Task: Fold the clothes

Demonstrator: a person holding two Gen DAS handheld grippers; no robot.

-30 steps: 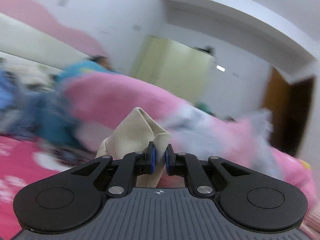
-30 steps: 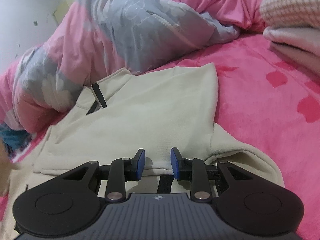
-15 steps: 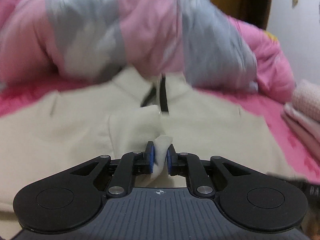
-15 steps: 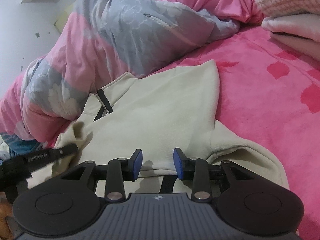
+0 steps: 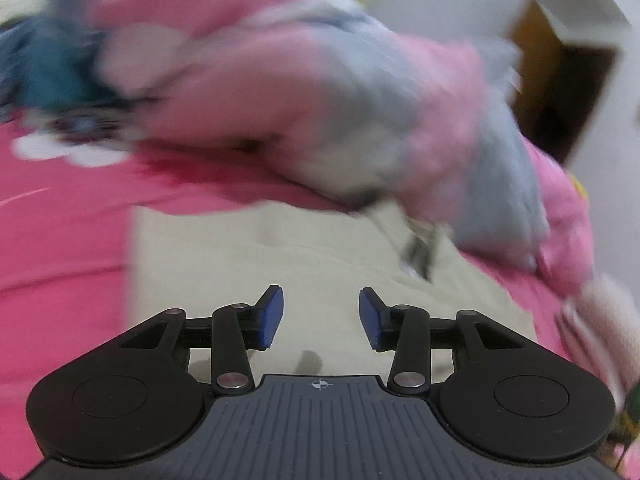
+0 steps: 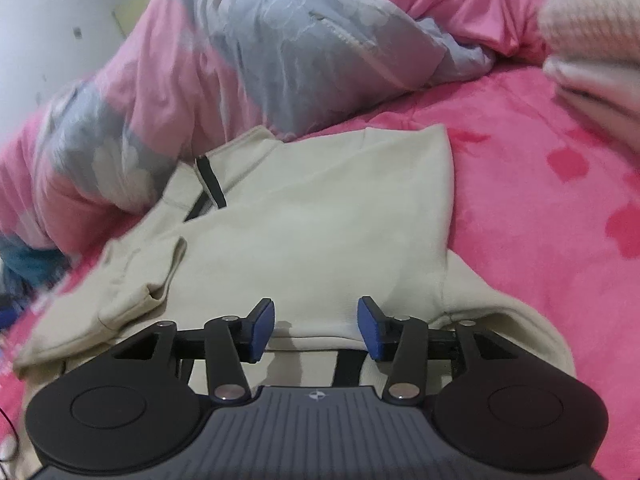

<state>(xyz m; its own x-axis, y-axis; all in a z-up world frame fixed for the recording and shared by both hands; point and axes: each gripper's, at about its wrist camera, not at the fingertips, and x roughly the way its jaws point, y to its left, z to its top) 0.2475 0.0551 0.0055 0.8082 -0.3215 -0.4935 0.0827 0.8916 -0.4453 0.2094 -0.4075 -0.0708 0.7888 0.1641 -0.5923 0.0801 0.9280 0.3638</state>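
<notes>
A cream sweatshirt (image 6: 304,224) with a dark half-zip collar (image 6: 210,182) lies partly folded on the pink bedsheet (image 6: 560,208). Its left sleeve (image 6: 144,284) rests folded in over the body. My right gripper (image 6: 316,326) hovers over the near hem, jaws opening, nothing between the pads. In the blurred left wrist view the sweatshirt (image 5: 280,256) spreads below my left gripper (image 5: 320,318), whose jaws are opening with no cloth between them.
A bunched pink and grey floral duvet (image 6: 248,52) lies just behind the sweatshirt. Folded pale pink clothes (image 6: 592,48) are stacked at the right. Blue garments (image 5: 44,76) lie at the far left. A dark doorway (image 5: 560,76) shows beyond the bed.
My left gripper carried the sleeve cuff over the sweatshirt body, let it go and its jaws spread apart. My right gripper's jaws widened a little; it stayed over the hem.
</notes>
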